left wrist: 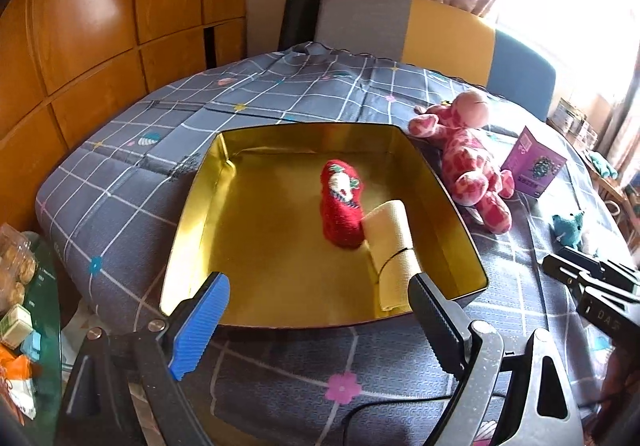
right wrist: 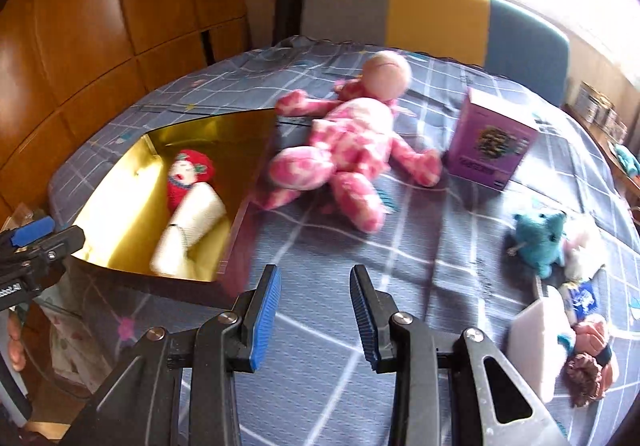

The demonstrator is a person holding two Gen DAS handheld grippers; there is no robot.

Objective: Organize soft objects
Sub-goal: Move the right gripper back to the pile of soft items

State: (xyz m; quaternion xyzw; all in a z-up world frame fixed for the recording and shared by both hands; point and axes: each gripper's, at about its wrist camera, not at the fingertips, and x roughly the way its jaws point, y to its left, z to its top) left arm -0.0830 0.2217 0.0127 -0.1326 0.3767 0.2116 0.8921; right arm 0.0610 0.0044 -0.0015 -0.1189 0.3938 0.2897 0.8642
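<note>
A gold-lined tin box (left wrist: pixel 188 214) (right wrist: pixel 120 186) sits on the checked cloth. Inside it lie a red knitted doll (left wrist: pixel 342 202) (right wrist: pixel 186 176) and a cream rolled cloth (left wrist: pixel 394 250) (right wrist: pixel 188 230). My left gripper (left wrist: pixel 320 310) hangs wide open over the box's near rim, nothing between its fingers. A pink spotted plush giraffe (left wrist: pixel 468 158) (right wrist: pixel 344 150) lies just right of the box. My right gripper (right wrist: pixel 316 310) hovers over bare cloth in front of the giraffe, its jaws partly apart and empty. A small teal plush (left wrist: pixel 568 226) (right wrist: pixel 540 238) lies farther right.
A purple carton (left wrist: pixel 534 166) (right wrist: pixel 490 142) stands right of the giraffe. A white plush (right wrist: pixel 584 246), a white block (right wrist: pixel 540 330) and scrunchies (right wrist: pixel 592 362) crowd the right edge. A grey, yellow and blue chair back (left wrist: pixel 440 30) stands behind the table; wooden cabinets (left wrist: pixel 100 26) at left.
</note>
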